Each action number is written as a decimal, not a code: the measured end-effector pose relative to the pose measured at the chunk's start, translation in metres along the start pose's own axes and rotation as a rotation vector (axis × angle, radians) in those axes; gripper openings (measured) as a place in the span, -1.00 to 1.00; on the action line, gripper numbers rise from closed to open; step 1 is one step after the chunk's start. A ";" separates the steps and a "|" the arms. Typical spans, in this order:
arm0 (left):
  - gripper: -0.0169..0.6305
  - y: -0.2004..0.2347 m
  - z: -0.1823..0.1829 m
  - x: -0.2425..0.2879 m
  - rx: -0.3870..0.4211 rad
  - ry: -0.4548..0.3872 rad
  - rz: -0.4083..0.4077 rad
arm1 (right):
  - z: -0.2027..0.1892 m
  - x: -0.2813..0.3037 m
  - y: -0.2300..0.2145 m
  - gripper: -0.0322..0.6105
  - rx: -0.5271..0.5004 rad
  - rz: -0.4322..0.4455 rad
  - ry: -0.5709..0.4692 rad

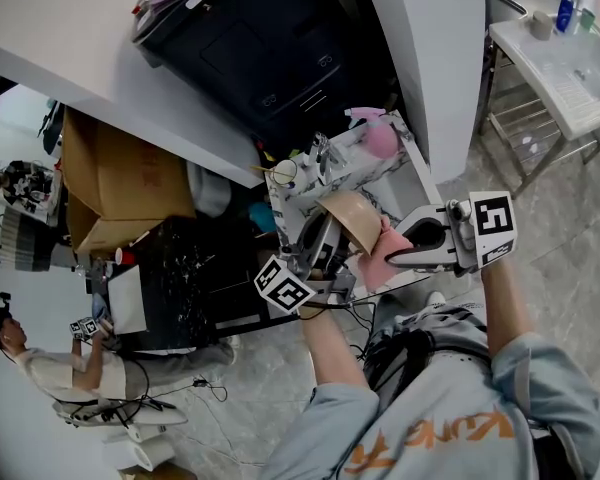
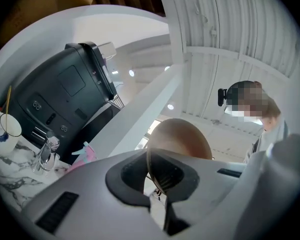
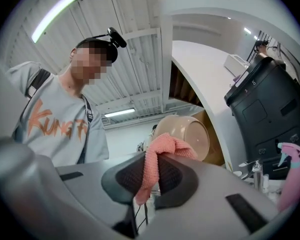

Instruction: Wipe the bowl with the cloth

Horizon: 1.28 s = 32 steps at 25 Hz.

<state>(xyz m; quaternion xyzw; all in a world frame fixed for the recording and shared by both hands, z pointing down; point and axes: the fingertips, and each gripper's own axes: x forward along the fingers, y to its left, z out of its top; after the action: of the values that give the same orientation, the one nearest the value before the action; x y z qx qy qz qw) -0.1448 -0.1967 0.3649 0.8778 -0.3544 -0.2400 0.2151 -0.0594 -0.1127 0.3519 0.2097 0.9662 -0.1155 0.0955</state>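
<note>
Tan bowl [image 1: 352,218] hung tilted at the centre of the head view, above the marbled worktop [image 1: 283,200]. The left gripper [image 2: 151,176] had its fingers nearly together, pinching the bowl's rim. The right gripper [image 3: 151,176] had its fingers clamped on the pink cloth [image 3: 160,151], which was bunched against the bowl's side.

The left forearm [image 1: 330,353] and right forearm [image 1: 505,308] reach forward side by side. The left gripper [image 2: 152,176] clamps the bowl [image 2: 182,139] by its rim; the right gripper [image 3: 149,176] pinches the cloth [image 3: 162,149].
</note>
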 end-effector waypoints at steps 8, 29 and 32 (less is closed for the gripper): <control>-0.86 0.006 -0.020 -0.004 -0.010 0.069 0.005 | 0.021 -0.007 0.001 -0.75 -0.013 0.010 -0.122; -0.86 -0.034 -0.037 0.003 -0.008 0.056 -0.225 | 0.030 -0.030 -0.051 -0.75 -0.069 -0.385 -0.135; -0.86 -0.034 -0.032 0.004 -0.007 0.030 -0.218 | 0.023 -0.024 -0.056 -0.75 -0.069 -0.409 -0.092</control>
<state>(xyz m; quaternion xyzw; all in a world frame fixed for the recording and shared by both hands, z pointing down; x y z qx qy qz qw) -0.1067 -0.1705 0.3703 0.9138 -0.2528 -0.2502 0.1959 -0.0584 -0.1773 0.3461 0.0004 0.9867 -0.1088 0.1210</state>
